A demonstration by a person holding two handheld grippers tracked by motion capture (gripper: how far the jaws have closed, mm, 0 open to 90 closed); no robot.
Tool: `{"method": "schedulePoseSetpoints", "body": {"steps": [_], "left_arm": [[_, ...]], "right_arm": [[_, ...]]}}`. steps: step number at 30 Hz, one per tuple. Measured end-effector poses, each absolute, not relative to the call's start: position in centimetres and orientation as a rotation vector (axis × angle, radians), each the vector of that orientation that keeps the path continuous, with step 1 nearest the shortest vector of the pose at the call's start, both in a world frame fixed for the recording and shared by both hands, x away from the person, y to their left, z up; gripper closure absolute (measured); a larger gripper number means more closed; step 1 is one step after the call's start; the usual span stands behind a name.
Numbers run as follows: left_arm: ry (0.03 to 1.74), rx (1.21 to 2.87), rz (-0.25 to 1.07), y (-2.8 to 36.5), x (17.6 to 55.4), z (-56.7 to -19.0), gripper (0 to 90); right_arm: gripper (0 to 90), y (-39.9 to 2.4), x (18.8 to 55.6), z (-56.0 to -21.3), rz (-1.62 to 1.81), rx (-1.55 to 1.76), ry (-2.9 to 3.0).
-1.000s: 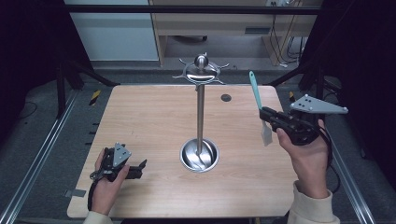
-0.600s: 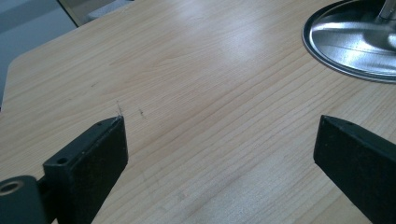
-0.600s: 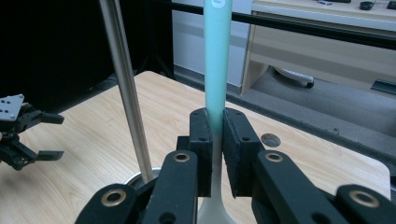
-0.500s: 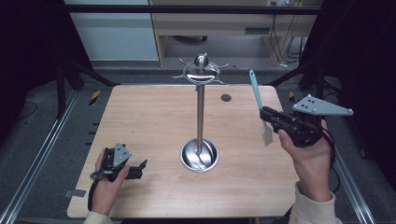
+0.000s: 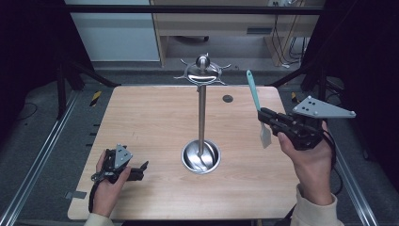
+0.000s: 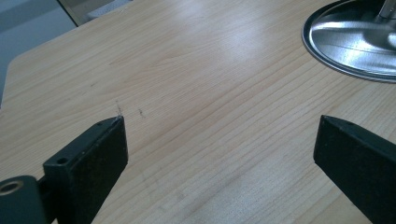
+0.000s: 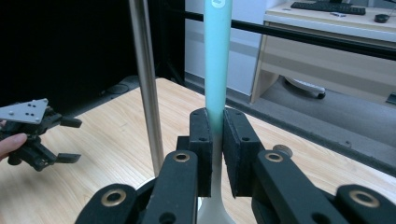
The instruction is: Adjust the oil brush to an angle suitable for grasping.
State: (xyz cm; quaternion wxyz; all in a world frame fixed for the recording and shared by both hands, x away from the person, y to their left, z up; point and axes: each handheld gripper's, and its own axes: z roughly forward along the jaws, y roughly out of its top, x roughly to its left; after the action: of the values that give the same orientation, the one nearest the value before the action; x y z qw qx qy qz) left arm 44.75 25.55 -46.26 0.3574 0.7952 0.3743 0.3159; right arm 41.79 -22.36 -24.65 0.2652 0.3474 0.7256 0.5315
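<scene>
Right gripper [image 5: 264,116] raised, clamped on upright teal spatula [image 5: 254,92], left gripper [image 5: 139,170] low, jaws apart.

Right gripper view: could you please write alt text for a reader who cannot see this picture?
The right gripper is shut on an upright teal spatula, its handle rising between the two black fingers. A steel pole stands just left of it on a wooden table, and the left gripper rests at far left.

stand [image 5: 201,117] mid-table [image 5: 141,113], spatula [image 5: 256,101] to its right, left gripper [image 5: 134,170] front-left
</scene>
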Motion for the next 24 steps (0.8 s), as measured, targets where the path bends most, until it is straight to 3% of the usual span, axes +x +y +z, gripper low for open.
{"method": "schedulePoseSetpoints", "body": {"steps": [24], "left_arm": [[0.966, 2.050, 0.815, 25.59, 44.68, -46.23, 2.6]], "right_arm": [[82.6, -21.39, 40.93, -24.19, 1.472, 0.872, 1.980]]}}
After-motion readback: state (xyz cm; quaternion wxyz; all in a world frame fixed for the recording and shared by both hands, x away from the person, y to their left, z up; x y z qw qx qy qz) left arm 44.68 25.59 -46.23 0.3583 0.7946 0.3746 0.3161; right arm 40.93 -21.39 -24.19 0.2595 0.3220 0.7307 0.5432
